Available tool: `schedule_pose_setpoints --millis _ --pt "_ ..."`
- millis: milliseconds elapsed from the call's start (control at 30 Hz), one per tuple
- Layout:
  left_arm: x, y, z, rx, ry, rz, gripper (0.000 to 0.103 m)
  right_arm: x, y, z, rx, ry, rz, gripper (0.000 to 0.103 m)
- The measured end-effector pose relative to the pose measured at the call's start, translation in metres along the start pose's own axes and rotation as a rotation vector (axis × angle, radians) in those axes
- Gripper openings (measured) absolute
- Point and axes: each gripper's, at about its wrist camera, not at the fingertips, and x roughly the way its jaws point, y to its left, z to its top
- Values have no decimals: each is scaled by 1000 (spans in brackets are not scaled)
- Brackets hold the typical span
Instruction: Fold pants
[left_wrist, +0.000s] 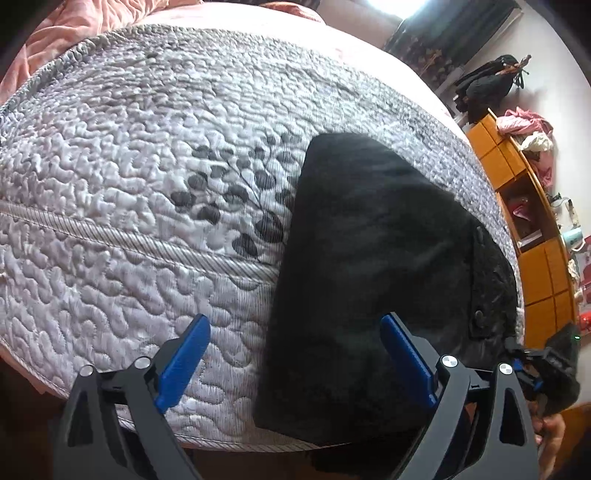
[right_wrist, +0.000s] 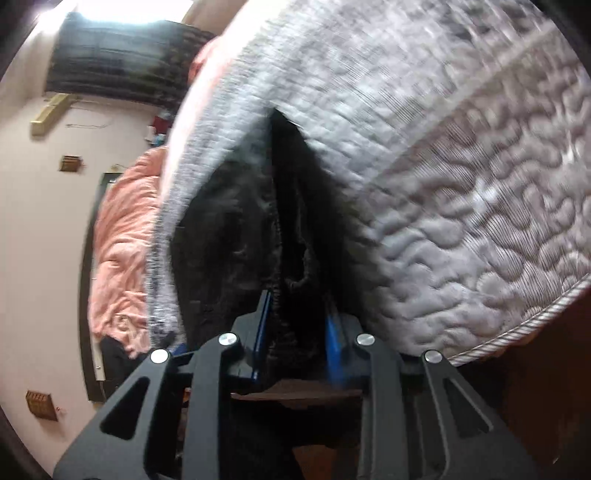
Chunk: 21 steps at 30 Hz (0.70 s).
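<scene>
Black pants (left_wrist: 369, 266): folded, near mattress (left_wrist: 129, 184) edge | left hand-held gripper (left_wrist: 295, 354): wide open, empty | right hand-held gripper (right_wrist: 295, 325): narrowed around waistband fabric, presumably for next fold.

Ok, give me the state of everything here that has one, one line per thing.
black pants: folded into a compact stack, lying on the quilted mattress near its edge.
left hand-held gripper: open, blue fingers spread wide over the pants' near edge, gripping nothing.
right hand-held gripper: jaws narrow, black fabric between its fingers.
pink blanket: rumpled, beside the mattress.
</scene>
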Motion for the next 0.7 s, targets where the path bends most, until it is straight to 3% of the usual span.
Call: schedule_pose_setpoints --millis 133,200,300,367,467,533,600,700 --pt "9 -4 -2 28 30 2 94 -2 11 -1 -80 -6 2 36" --pt "8 -5 -2 31 26 -3 94 -14 16 5 -89 -41 1 51" --pt "10 -5 -1 29 26 -10 95 -24 27 26 -116 -91 -12 52" --pt "13 -6 -1 30 29 -15 95 -21 34 46 -139 -95 -18 64" --pt "15 -6 -2 25 31 -13 97 -1 40 76 -160 -62 -48 71" --pt "17 -6 -3 20 33 -15 98 17 42 87 -158 -31 -37 65" --pt "18 -6 -3 18 36 -17 98 32 44 96 -188 -7 -63 22" --pt "20 -6 -3 27 41 -24 99 50 38 107 -197 4 -141 22"
